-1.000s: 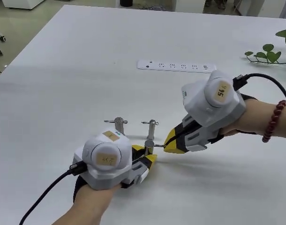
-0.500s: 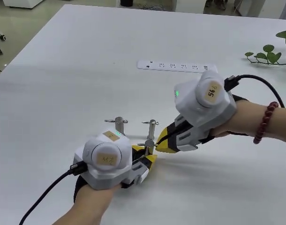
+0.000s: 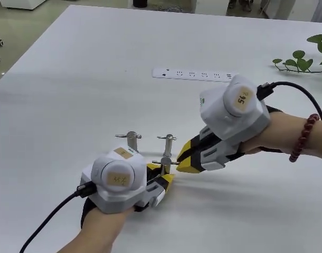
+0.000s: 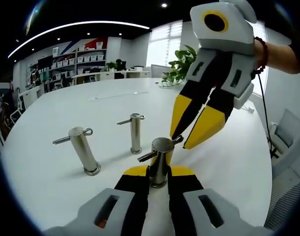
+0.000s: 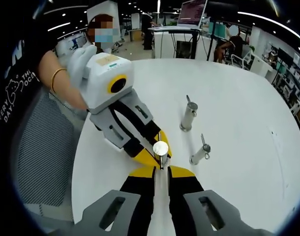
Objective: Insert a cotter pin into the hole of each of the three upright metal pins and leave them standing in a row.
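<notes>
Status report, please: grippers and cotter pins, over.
Left gripper shut on nearest upright silver metal pin. Right gripper shut on thin wire cotter pin, through its hole. Two rear metal pins fitted, standing. Nothing in the way.

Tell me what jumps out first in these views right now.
On the white table, the left gripper clamps an upright steel pin, while the yellow-tipped right gripper pinches the thin wire cotter pin threaded through its hole. Behind stand two more steel pins, already cottered.
</notes>
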The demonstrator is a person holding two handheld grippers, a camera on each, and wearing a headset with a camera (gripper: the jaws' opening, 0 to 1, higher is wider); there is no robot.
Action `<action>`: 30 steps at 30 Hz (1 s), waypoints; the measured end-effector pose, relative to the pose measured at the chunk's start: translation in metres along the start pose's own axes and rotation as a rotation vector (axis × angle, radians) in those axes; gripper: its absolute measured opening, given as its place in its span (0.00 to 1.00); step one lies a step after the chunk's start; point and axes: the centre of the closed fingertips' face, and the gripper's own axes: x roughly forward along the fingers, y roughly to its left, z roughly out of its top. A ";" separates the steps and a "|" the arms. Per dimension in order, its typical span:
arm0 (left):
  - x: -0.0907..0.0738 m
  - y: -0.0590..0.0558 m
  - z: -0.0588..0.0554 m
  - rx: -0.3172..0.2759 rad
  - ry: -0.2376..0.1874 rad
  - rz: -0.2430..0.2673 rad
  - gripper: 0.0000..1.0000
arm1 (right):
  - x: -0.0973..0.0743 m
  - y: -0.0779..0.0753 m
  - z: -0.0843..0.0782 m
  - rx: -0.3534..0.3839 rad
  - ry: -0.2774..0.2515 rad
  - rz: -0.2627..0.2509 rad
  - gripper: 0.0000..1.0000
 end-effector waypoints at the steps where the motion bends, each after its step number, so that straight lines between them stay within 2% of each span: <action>1: 0.000 0.000 0.000 -0.002 0.000 0.000 0.11 | 0.000 0.000 -0.001 0.002 0.001 -0.002 0.04; 5: 0.000 0.000 0.000 -0.002 0.001 -0.001 0.11 | -0.001 0.001 0.001 0.001 -0.005 -0.002 0.00; 30: 0.001 0.001 -0.002 -0.014 0.000 -0.002 0.11 | 0.006 0.002 0.009 -0.018 -0.017 0.001 0.00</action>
